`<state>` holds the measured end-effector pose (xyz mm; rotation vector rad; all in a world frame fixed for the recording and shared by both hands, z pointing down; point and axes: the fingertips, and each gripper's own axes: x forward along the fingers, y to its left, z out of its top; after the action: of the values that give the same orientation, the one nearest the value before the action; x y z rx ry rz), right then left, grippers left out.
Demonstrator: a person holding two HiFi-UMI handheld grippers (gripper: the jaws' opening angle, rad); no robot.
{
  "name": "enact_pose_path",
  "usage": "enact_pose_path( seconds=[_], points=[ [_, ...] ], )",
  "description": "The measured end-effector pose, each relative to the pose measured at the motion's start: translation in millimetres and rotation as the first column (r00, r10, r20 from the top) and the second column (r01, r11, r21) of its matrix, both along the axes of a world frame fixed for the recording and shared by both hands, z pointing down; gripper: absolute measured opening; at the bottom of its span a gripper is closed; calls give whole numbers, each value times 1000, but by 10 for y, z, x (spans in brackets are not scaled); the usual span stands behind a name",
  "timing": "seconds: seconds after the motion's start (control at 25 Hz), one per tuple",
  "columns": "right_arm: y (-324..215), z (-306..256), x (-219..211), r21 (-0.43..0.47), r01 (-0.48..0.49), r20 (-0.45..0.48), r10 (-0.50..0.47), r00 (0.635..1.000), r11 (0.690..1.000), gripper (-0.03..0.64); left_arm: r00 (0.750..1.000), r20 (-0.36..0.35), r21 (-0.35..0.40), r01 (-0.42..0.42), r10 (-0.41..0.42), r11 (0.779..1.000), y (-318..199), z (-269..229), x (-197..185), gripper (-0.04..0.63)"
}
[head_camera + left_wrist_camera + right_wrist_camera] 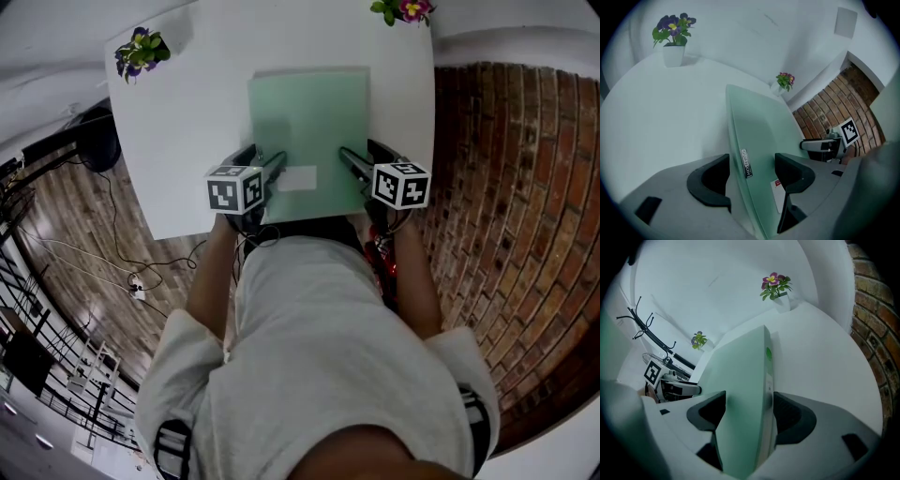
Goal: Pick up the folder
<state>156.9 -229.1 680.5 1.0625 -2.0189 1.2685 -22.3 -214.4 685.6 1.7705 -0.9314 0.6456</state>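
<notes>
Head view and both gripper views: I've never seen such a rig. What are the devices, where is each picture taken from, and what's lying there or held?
A person wears a downward-looking head camera and holds two grippers, each with two jaws and a marker cube. The other pictures look along the left gripper and the right gripper. On the white table lie a green folder and two potted flowers. Both grippers' open jaws straddle the folder's near edge; neither grips it.

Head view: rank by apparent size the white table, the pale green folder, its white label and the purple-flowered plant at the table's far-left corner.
1. White table
2. Pale green folder
3. Purple-flowered plant, farther from camera
4. White label
</notes>
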Motion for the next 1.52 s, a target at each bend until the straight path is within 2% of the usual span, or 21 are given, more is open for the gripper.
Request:
enact_pose_path(
  seconds=[0.16, 0.32, 0.56, 0.76, 1.0, 1.16, 1.52],
  points=[
    [-21, 42, -18, -8, 0, -24, 0, 1000, 1000, 325, 999, -35, -29, -9, 8, 1000, -11, 8, 29, 298],
    [-16, 76, -47, -21, 3, -22, -3, 1000, 1000, 328, 996, -89, -83, 16, -24, 996, -3, 15, 44, 299],
    [-65, 88, -64, -21, 17, -13, -18, 1000, 1000, 331, 999, -32, -72, -27, 25, 997, -8, 48, 95, 325],
    [-27, 90, -49, -22, 26, -18, -26, 999, 999, 331, 1000, 10, -69, -5, 6, 998, 30, 58, 112, 325],
    [-16, 118, -18, -37, 29, -28, -30, 999, 999, 331, 1000, 15, -40, 15, -14, 999, 16, 52, 135, 334],
    [-45, 134, -21, -49, 53, -14, -54, 998, 997, 328, 999, 18, -26, 40, -39, 999, 4, 48, 130, 334],
    [60, 93, -220, -52, 189, -47, -191, 980, 981, 327, 987, 34, -63, 162, -160, 985, 351, 36, -35, 334]
  ],
)
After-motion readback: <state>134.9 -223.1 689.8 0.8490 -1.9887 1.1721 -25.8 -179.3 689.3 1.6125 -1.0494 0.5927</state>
